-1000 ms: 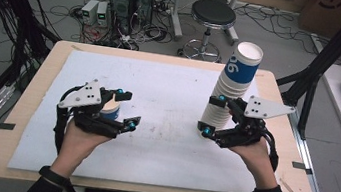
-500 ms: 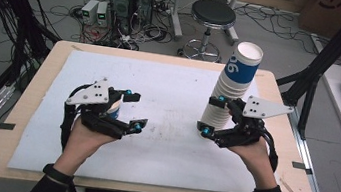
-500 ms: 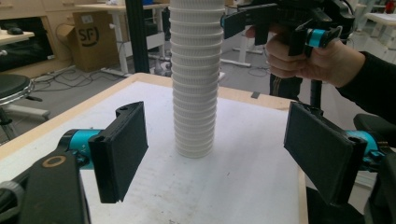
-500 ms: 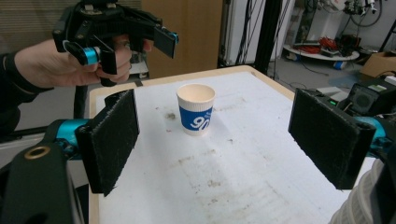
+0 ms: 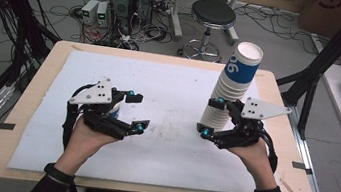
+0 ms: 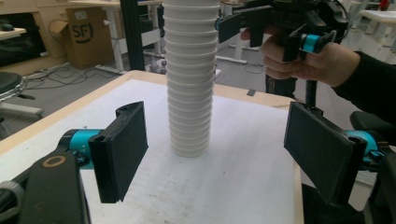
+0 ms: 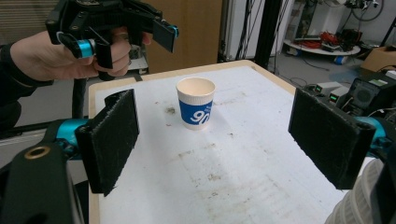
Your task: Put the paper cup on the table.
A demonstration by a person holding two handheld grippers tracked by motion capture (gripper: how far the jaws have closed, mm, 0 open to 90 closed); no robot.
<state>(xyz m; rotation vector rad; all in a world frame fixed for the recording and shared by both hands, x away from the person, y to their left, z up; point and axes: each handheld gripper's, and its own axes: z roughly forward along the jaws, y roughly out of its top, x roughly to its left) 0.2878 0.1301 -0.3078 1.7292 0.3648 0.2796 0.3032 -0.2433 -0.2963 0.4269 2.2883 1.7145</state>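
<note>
Standing upright with its mouth up, a single paper cup, white with a blue printed band, sits just ahead of the left gripper, whose jaws gape wide with nothing pressed between them. A tall stack of ribbed white cups rises vertically, leaning slightly, just beside the right gripper, jaws also wide and empty. Both rest on the scuffed white mat covering the wooden table.
</note>
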